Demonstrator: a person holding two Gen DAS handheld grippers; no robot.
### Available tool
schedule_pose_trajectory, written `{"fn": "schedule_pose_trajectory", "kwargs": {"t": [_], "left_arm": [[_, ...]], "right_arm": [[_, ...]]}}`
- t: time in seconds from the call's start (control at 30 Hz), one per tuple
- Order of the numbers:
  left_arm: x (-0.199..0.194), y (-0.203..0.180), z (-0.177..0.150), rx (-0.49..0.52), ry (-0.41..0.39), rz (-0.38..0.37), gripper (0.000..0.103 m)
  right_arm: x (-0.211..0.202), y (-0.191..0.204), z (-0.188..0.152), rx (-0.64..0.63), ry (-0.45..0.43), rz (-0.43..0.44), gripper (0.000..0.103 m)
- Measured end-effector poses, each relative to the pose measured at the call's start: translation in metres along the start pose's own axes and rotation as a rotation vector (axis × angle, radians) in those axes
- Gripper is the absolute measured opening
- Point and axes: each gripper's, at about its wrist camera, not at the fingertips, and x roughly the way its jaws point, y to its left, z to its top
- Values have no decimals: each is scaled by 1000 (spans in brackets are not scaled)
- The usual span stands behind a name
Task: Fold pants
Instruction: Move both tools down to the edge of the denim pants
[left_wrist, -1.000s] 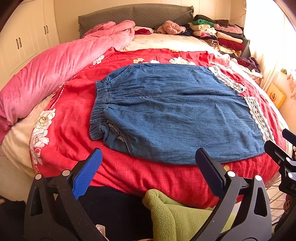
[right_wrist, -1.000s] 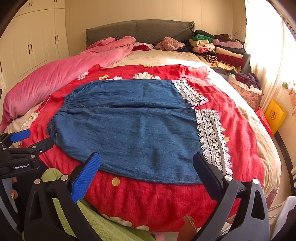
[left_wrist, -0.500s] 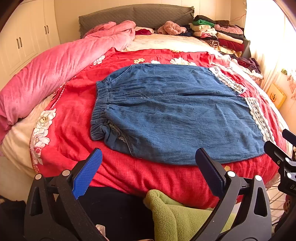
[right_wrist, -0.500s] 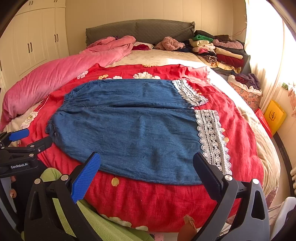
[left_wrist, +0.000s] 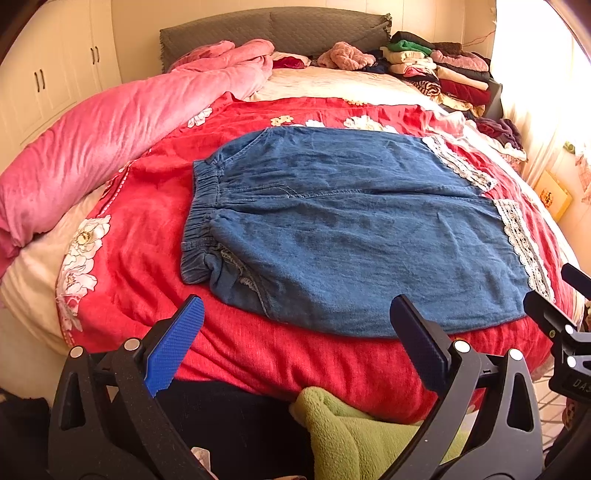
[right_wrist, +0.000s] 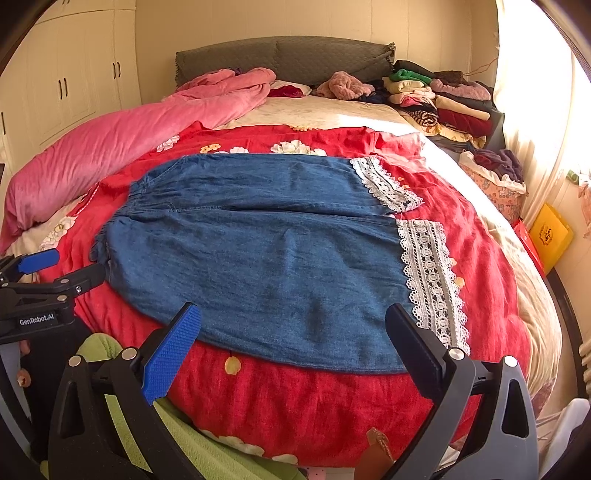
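Note:
Blue denim pants (left_wrist: 354, 229) lie flat across the red bedspread (left_wrist: 147, 229), elastic waistband to the left, white lace cuffs (left_wrist: 524, 243) to the right. They also show in the right wrist view (right_wrist: 273, 254), lace cuffs (right_wrist: 428, 273) at right. My left gripper (left_wrist: 295, 325) is open and empty, just short of the pants' near edge by the waist end. My right gripper (right_wrist: 295, 332) is open and empty, at the near edge by the cuff end. Each gripper shows at the other view's side.
A pink quilt (left_wrist: 110, 129) lies along the bed's left side. Stacked folded clothes (left_wrist: 443, 74) sit at the far right by the grey headboard (left_wrist: 273, 33). A green towel (left_wrist: 351, 432) hangs below the bed's near edge. A yellow box (right_wrist: 550, 236) stands on the floor at right.
Both grippers have crept slightly forward toward the pants; the jaws stay open. The pants have not moved.

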Motion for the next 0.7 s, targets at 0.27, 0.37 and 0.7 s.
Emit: {"fn": "schedule_pose_trajectory", "kwargs": {"t": [0.27, 0.37, 0.7], "left_arm": [[25, 19, 23, -26, 7, 18, 95], [40, 28, 34, -35, 26, 20, 95], [82, 84, 78, -115, 37, 65, 95]], "right_arm": [[26, 4, 31, -31, 4, 50, 99], [41, 9, 48, -43, 7, 70, 99], [107, 27, 103, -115, 27, 92, 99]]}}
